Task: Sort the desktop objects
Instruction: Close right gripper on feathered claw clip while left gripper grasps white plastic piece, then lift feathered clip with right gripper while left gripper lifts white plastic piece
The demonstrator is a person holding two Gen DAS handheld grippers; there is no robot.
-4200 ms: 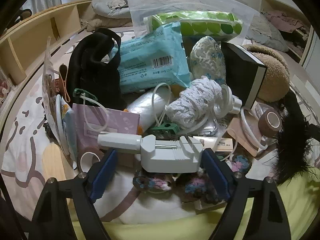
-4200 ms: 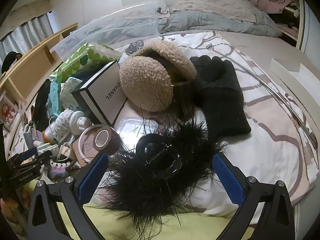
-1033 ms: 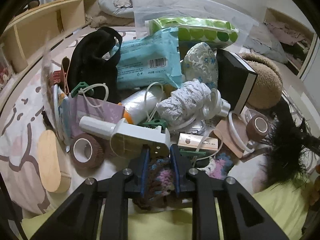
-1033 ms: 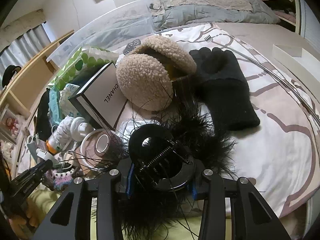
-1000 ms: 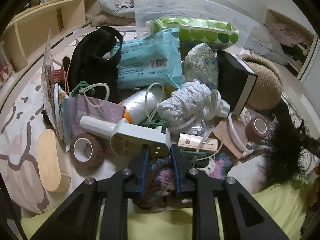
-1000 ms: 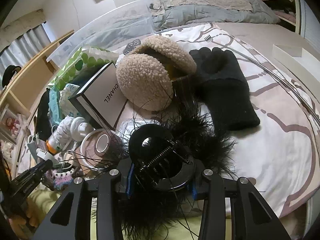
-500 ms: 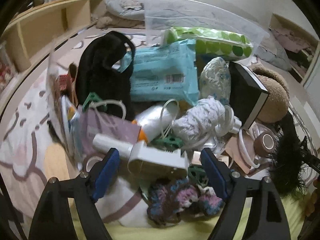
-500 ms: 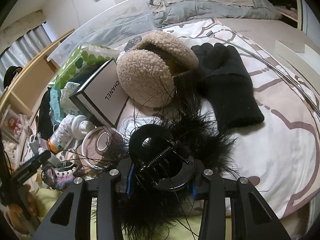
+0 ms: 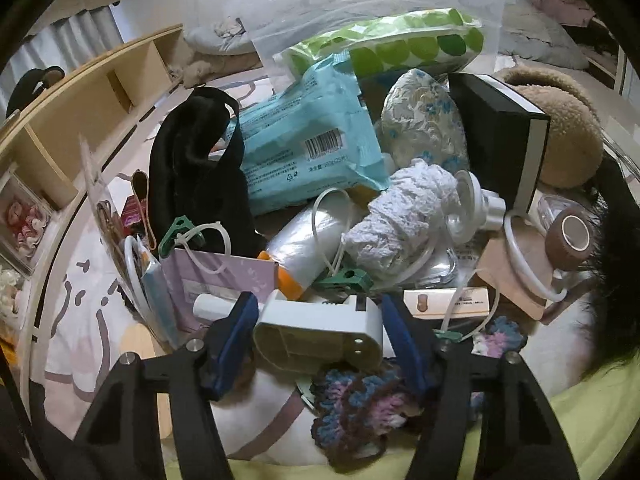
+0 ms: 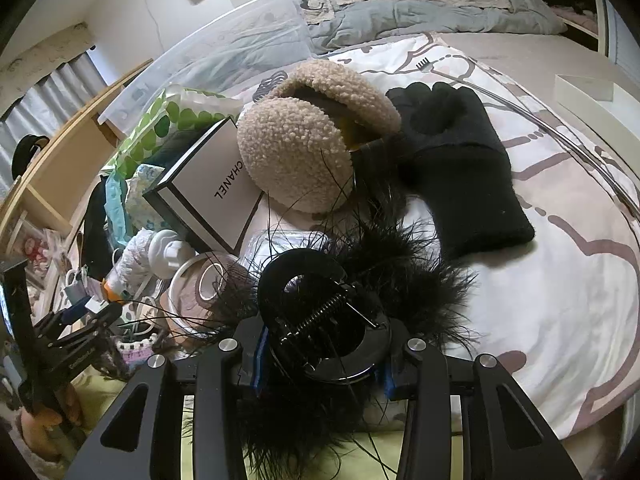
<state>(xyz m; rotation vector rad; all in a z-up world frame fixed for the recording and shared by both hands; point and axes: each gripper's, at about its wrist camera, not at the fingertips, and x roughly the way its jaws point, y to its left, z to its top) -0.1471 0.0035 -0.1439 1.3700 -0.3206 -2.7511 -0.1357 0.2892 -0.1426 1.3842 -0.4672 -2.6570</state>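
Note:
A white plastic tool [image 9: 320, 336] lies at the near edge of the pile, hollow underside towards me. My left gripper [image 9: 318, 304] straddles it with its jaws closing; both blue pads [image 9: 236, 332] lie against its sides. A crocheted piece [image 9: 360, 404] sits just below it. In the right wrist view my right gripper [image 10: 322, 354] is shut on a black hair claw [image 10: 320, 312] trimmed with black feathers, low over the bedspread. The left gripper [image 10: 88, 312] shows at that view's left edge.
The pile holds a teal wipes pack [image 9: 308, 148], a green-dotted pack [image 9: 400, 44], a black-and-white box [image 10: 216, 184], beige earmuffs [image 10: 304, 148], a black glove [image 10: 460, 160] and a brown tape roll [image 9: 570, 236]. A clear bin [image 10: 224, 52] stands behind, a wooden shelf [image 9: 80, 108] at the left.
The left jaws went from shut to wide apart and have now narrowed onto the white tool, and the left view has rolled. The right gripper keeps its hold on the hair claw.

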